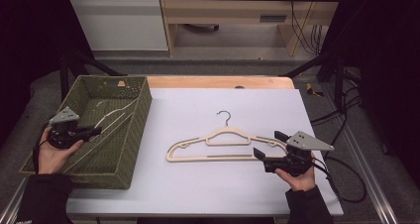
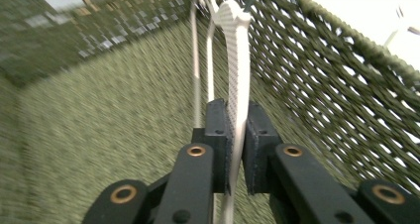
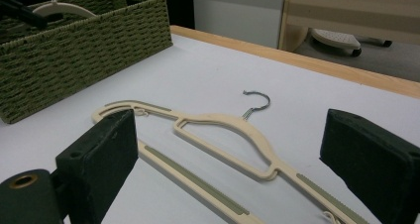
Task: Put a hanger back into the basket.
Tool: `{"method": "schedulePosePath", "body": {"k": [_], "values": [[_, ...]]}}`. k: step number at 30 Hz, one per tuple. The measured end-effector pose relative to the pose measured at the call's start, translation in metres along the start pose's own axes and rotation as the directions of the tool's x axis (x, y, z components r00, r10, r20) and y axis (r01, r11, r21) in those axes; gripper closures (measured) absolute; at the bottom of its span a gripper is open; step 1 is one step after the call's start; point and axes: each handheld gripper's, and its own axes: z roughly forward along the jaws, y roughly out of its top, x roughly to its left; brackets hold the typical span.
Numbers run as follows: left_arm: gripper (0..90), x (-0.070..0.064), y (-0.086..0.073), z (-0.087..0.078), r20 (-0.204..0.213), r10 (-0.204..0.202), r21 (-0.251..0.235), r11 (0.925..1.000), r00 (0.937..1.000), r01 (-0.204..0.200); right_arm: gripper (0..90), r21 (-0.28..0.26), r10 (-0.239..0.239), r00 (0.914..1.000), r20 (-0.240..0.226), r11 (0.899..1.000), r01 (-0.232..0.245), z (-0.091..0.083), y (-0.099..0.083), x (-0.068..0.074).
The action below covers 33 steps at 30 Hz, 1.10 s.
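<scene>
Left gripper, mid-left of frame, pinches a hanger inside the basket; right gripper, lower right, gapes wide beside another hanger.

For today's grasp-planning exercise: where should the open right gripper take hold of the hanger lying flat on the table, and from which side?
Probably the near right shoulder arm of the hanger, approached low from the right end, where the right gripper already sits with its jaws wide apart. The hanger lies flat, so the thin straight arm fits between the pads, while the wire hook looks too slim to hold firmly.
</scene>
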Motion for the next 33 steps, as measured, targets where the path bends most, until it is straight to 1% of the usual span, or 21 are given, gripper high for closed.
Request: {"method": "schedulePosePath", "body": {"k": [1,2,3,4,6,8,9,11,15,16,18,19,20,23,26,28,29,30,31,32,33], "values": [[80.6,-0.002,-0.002,0.003,-0.007,-0.007,0.031,0.9995,0.9999,0.008,8.3,-0.001,0.000,1.0000,0.000,1.000,0.000,0.000,0.000,0.000],[80.2,-0.003,-0.004,0.006,-0.008,0.007,0.061,0.9981,0.9999,-0.007,8.2,0.000,0.001,1.0000,-0.001,1.000,-0.001,0.000,0.000,0.000],[79.4,-0.005,-0.006,0.008,-0.008,0.005,0.071,0.9974,1.0000,-0.005,8.3,-0.003,0.004,1.0000,0.002,1.000,-0.004,0.000,0.000,0.000],[78.8,-0.005,-0.006,0.008,0.004,0.015,0.073,0.9972,0.9999,-0.015,8.3,-0.002,0.001,1.0000,0.000,1.000,-0.001,-0.001,0.000,0.000],[78.7,-0.007,-0.005,0.008,-0.008,0.026,0.077,0.9967,0.9996,-0.025,8.3,-0.003,0.003,1.0000,0.002,1.000,-0.003,0.000,0.000,0.000],[77.6,-0.008,-0.005,0.008,-0.005,0.028,0.077,0.9966,0.9996,-0.027,8.3,0.000,-0.001,1.0000,-0.002,1.000,0.001,-0.001,0.000,0.000],[76.3,-0.008,-0.005,0.008,0.010,0.030,0.081,0.9962,0.9995,-0.031,8.3,0.000,-0.001,1.0000,-0.001,1.000,0.001,0.000,0.000,0.000],[70.5,-0.011,-0.005,0.008,0.004,0.037,0.068,0.9970,0.9993,-0.037,8.3,-0.001,-0.001,1.0000,0.000,1.000,0.001,0.000,0.000,0.000],[69.2,-0.015,-0.005,0.005,0.000,0.075,0.029,0.9967,0.9972,-0.075,8.2,0.000,0.001,1.0000,-0.002,1.000,-0.001,0.000,0.000,0.000],[68.9,-0.016,-0.004,0.005,0.008,0.077,0.028,0.9966,0.9970,-0.077,8.2,-0.001,0.002,1.0000,-0.002,1.000,-0.002,0.001,0.000,0.001],[66.7,-0.018,-0.003,0.004,0.006,0.082,0.021,0.9964,0.9966,-0.082,8.2,0.002,0.001,1.0000,-0.002,1.000,-0.001,0.001,0.000,0.001],[63.1,-0.020,-0.003,0.004,0.013,0.073,0.018,0.9971,0.9972,-0.074,8.2,0.003,0.002,1.0000,-0.004,1.000,-0.002,0.001,0.000,0.001],[61.0,-0.020,-0.002,0.003,0.010,0.077,0.013,0.9969,0.9969,-0.078,8.2,0.003,0.002,1.0000,-0.003,1.000,-0.002,0.001,0.000,0.001],[57.0,-0.022,0.001,0.000,0.000,0.060,0.011,0.9981,0.9982,-0.060,8.2,0.001,0.003,1.0000,-0.004,1.000,-0.003,0.001,0.000,0.001],[55.1,-0.023,0.005,-0.007,-0.012,0.046,-0.019,0.9987,0.9989,-0.046,8.1,0.001,0.003,1.0000,-0.005,1.000,-0.003,0.001,0.000,0.001],[46.9,-0.023,0.009,-0.013,0.005,0.003,-0.046,0.9989,1.0000,-0.003,7.9,0.003,0.003,1.0000,-0.004,1.000,-0.003,0.001,0.000,0.001],[42.4,-0.023,0.011,-0.016,0.008,-0.005,-0.050,0.9987,1.0000,0.006,7.8,0.005,0.005,1.0000,-0.004,1.000,-0.005,0.001,0.000,0.001],[38.9,-0.025,0.014,-0.020,0.005,-0.026,-0.077,0.9967,0.9997,0.026,7.8,0.005,0.006,1.0000,-0.006,1.000,-0.005,0.001,0.000,0.001],[35.2,-0.027,0.016,-0.024,-0.001,-0.029,-0.099,0.9947,0.9996,0.028,7.7,0.007,0.007,0.9999,-0.009,1.000,-0.007,0.001,0.000,0.001],[31.9,-0.029,0.018,-0.029,-0.001,-0.037,-0.129,0.9910,0.9993,0.037,7.7,0.009,0.008,0.9999,-0.008,1.000,-0.008,0.001,0.000,0.001],[27.9,-0.031,0.019,-0.033,0.004,-0.042,-0.146,0.9884,0.9991,0.042,8.8,0.008,0.012,0.9998,-0.019,1.000,-0.012,0.002,0.000,0.001]]}}
